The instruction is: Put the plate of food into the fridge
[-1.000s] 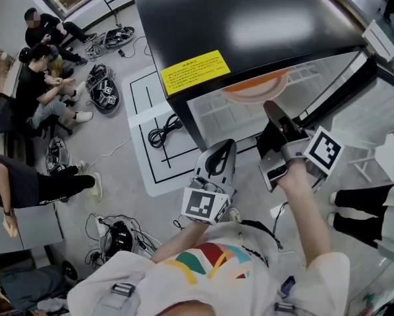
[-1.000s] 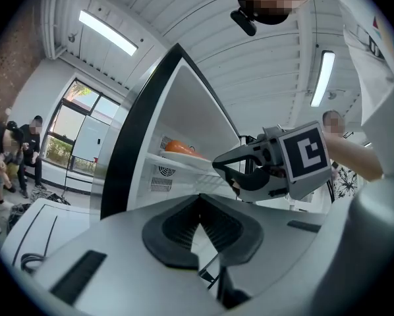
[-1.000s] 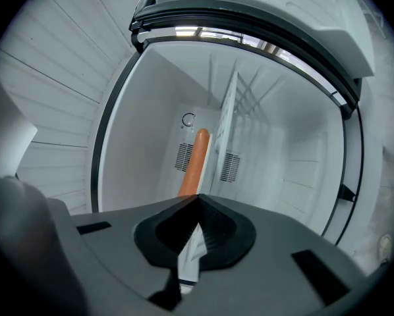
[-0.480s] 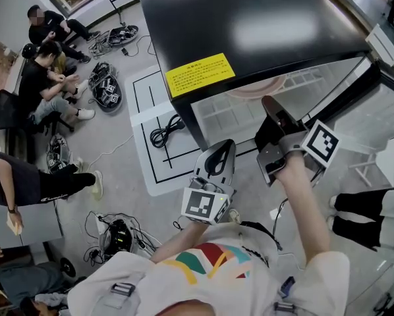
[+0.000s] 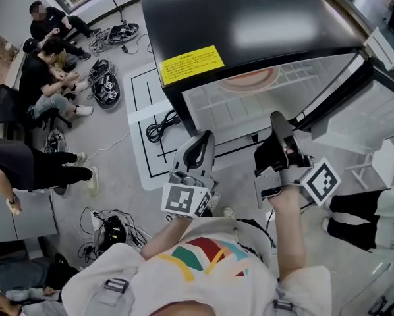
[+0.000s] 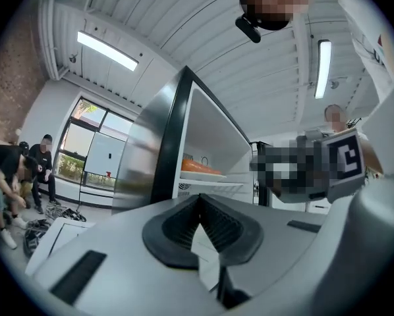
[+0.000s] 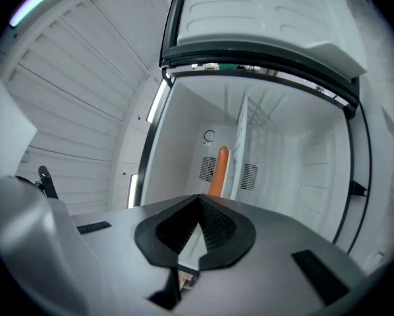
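My left tongs (image 5: 201,139) and right tongs (image 5: 277,118) are both closed, empty. The round orange plate (image 5: 250,79) sits inside the open black fridge (image 5: 250,18). Next, I judge, comes shutting its white-lined door (image 5: 355,120).

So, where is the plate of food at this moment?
In the head view the orange plate lies on a white shelf inside the open fridge, just right of the yellow label.

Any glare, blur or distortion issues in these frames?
Head view: broad glare on top of the black fridge, otherwise sharp. Left gripper view: heavy fisheye bend, dark corners, ceiling lights blown out. Right gripper view: same fisheye, plate small but readable.
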A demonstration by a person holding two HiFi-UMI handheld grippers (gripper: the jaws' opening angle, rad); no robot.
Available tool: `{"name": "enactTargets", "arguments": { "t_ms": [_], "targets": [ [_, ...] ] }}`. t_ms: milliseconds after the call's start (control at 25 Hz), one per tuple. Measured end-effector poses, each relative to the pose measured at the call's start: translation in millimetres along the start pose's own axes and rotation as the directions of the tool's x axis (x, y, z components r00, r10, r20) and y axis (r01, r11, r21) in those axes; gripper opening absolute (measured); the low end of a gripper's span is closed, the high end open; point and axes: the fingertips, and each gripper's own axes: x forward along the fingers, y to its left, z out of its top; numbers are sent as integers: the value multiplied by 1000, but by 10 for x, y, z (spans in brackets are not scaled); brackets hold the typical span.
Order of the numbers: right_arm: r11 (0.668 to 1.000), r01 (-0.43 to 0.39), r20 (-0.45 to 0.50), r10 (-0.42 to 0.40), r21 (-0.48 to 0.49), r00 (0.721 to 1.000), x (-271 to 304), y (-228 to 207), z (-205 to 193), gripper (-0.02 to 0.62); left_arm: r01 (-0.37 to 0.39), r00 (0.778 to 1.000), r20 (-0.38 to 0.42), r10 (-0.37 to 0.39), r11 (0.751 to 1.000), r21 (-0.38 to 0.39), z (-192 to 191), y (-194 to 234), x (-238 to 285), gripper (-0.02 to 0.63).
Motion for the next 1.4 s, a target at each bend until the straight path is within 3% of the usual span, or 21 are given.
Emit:
{"name": "enactTargets", "arguments": {
  "t_ms": [280, 640, 1400],
  "targets": [
    [995, -23, 138, 10, 96, 990, -544, -277, -78, -2, -31, 996, 81, 28, 999, 28, 315, -19, -58, 5],
    [989, 5, 137, -26, 150, 990, -957, -481, -358, -2, 3, 994, 108, -12, 997, 80, 395, -342, -257, 5],
    [987, -3, 138, -19, 158, 990, -1141, -377, -464, -2, 37, 993, 106, -45, 997, 75, 392, -536, -424, 5]
  ]
}}
